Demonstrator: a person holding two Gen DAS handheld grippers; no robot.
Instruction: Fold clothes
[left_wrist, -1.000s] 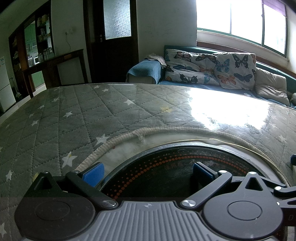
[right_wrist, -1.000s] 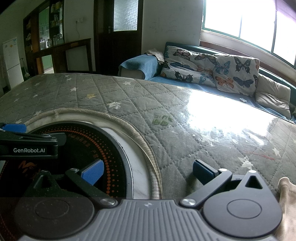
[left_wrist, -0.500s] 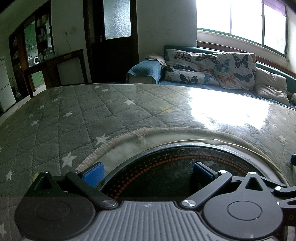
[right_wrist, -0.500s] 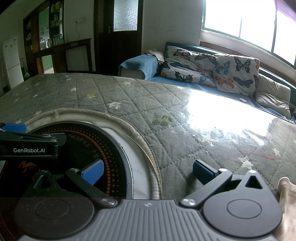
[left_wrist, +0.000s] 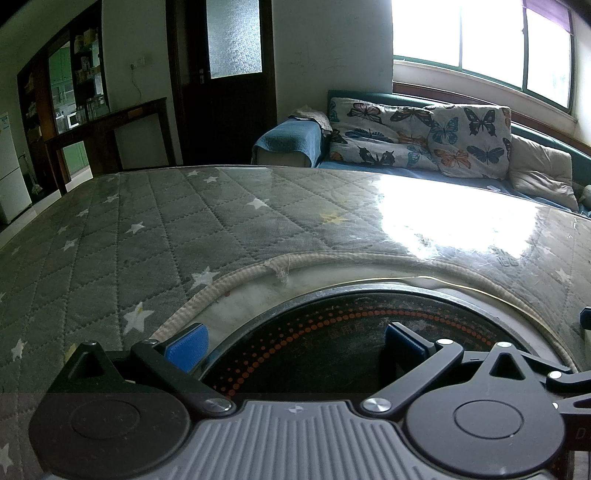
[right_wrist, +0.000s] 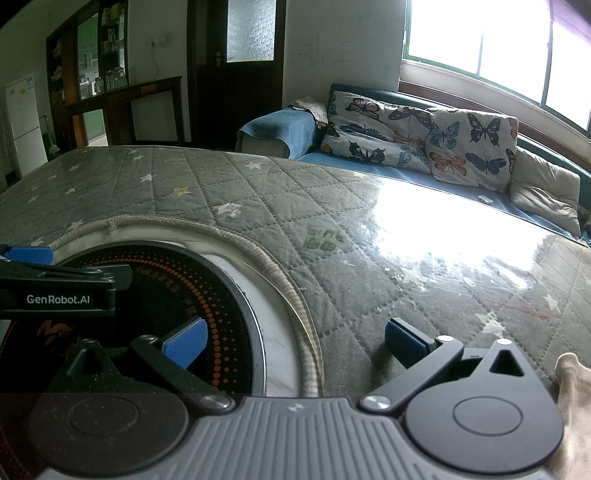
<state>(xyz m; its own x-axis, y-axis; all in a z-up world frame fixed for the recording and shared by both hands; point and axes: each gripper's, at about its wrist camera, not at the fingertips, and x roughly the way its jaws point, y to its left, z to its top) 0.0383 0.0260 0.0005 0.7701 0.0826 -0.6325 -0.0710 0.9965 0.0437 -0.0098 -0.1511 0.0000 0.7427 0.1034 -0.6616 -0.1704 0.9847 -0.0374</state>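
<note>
A beige piece of cloth (right_wrist: 570, 402) shows only at the lower right edge of the right wrist view, beside my right gripper (right_wrist: 291, 341). That gripper stands open, low over the grey quilted table cover (right_wrist: 369, 266), with nothing between its blue pads. My left gripper (left_wrist: 291, 343) is open too, its fingers spread over a round black hotplate (left_wrist: 332, 347) set in a cut-out of the cover. In the right wrist view the left gripper (right_wrist: 26, 254) appears at the left edge above the hotplate (right_wrist: 177, 295). No garment is held.
A frayed beige trim (left_wrist: 280, 264) rings the hotplate cut-out. Clear plastic over the cover glares under the window. Beyond the table's far edge stand a blue sofa (left_wrist: 291, 144) with butterfly cushions (left_wrist: 424, 140), a dark door (left_wrist: 225, 81) and a wooden counter (left_wrist: 110, 129).
</note>
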